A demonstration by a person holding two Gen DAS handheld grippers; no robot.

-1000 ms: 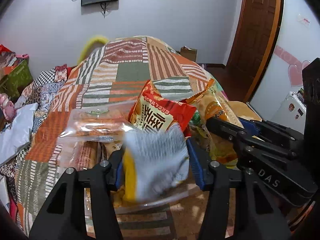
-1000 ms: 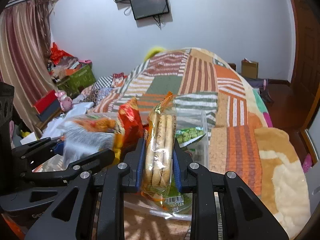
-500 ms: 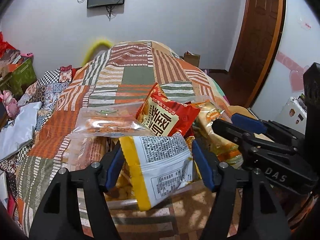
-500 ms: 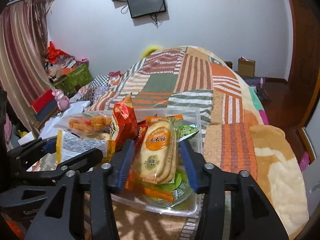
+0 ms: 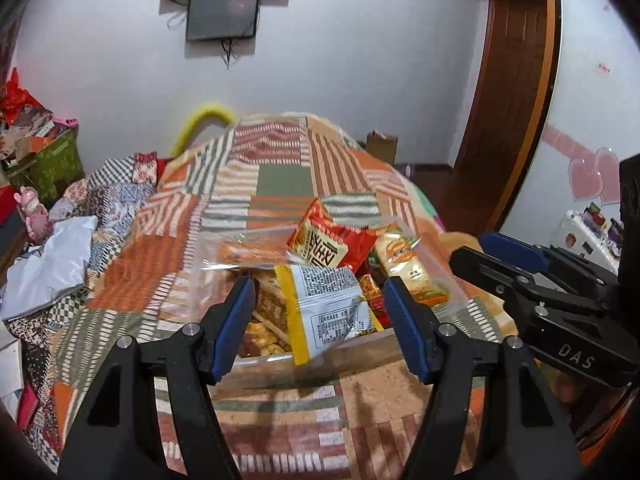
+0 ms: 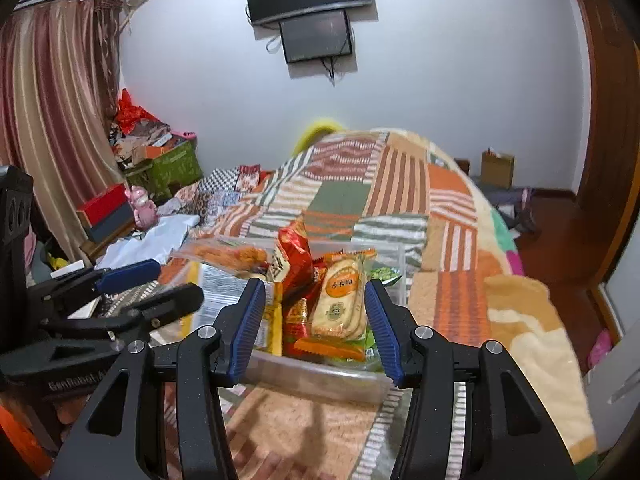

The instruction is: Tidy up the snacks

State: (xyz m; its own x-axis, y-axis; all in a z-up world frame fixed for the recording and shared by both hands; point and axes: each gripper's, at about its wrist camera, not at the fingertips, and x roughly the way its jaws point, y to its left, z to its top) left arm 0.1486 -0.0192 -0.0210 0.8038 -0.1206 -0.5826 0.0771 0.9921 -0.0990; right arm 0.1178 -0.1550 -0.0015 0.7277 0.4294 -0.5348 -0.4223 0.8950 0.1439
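Note:
A clear plastic bin (image 5: 272,364) (image 6: 320,376) full of snack packs sits on the patchwork bed. In it lie a silver and yellow bag (image 5: 328,308), a red bag (image 5: 328,246) (image 6: 294,264), a cracker pack (image 6: 340,304) (image 5: 408,264) and a clear bag of orange snacks (image 5: 248,254) (image 6: 228,254). My left gripper (image 5: 320,328) is open and empty, just short of the bin over the silver bag. My right gripper (image 6: 314,328) is open and empty, its jaws either side of the cracker pack without touching it.
The patchwork quilt (image 5: 280,184) covers the bed. A white cloth (image 5: 52,264) and clutter boxes (image 6: 168,168) lie to the left. A wooden door (image 5: 508,100) stands at the right. A screen (image 6: 316,36) hangs on the far wall.
Both grippers opened and let go: the left dropped the silver and yellow bag, the right the cracker pack, both into the bin. Both grippers drew back and up.

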